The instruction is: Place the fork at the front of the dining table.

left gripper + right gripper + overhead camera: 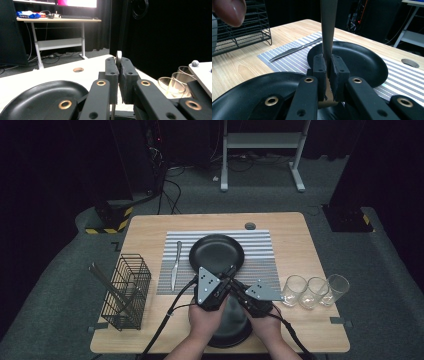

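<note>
Both grippers are meeting over the near black plate (227, 332), which is sitting at the table's front edge just below the striped mat (260, 260). The left gripper (119, 75) is clenching a thin upright piece of cutlery (119, 57), whose rounded end is sticking up just above the jaw tips; which kind of cutlery it is cannot be told. The right gripper (327, 72) is gripping a flat metal handle (328, 27) that is rising straight up from between its jaws, with the pads pressing on both faces of it. Whether the two grippers are sharing one utensil or holding separate ones cannot be told. In the high view, the left gripper (227, 272) and the right gripper (234, 287) are crossing close together above that near plate. A second black plate (216, 252) is lying on the mat just beyond the near plate, with a knife (175, 265) resting on the mat to its left. Farther left of the near plate a wire rack (126, 292) is standing, and three glasses (314, 291) are lined up to its right.
</note>
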{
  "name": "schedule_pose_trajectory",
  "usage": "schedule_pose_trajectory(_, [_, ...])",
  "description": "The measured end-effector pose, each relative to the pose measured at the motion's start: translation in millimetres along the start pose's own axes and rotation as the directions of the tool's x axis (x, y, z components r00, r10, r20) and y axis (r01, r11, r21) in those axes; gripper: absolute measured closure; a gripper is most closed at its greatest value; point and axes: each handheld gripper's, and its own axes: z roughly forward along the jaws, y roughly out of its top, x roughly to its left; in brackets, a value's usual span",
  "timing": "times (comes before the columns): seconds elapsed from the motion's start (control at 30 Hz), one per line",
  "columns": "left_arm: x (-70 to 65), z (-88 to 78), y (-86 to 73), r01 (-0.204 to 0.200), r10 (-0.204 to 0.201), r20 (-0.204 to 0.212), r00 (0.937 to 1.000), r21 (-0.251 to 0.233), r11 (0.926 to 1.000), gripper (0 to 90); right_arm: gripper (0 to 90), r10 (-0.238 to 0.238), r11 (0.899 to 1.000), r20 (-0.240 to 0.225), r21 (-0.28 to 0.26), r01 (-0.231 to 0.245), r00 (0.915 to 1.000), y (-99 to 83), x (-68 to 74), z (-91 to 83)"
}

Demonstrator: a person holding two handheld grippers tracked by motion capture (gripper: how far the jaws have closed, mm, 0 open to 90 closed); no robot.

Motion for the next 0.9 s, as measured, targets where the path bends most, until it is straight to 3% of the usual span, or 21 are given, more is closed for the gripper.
schedule_pose_trajectory(0.9, [1.6, -6.7, -2.0, 0.002, -0.002, 0.014, 0.9999, -0.001, 1.0000, 78.9, 84.2, 0.012, 1.000, 0.010, 0.022, -0.012, 0.9999, -2.7, -3.6, 2.3])
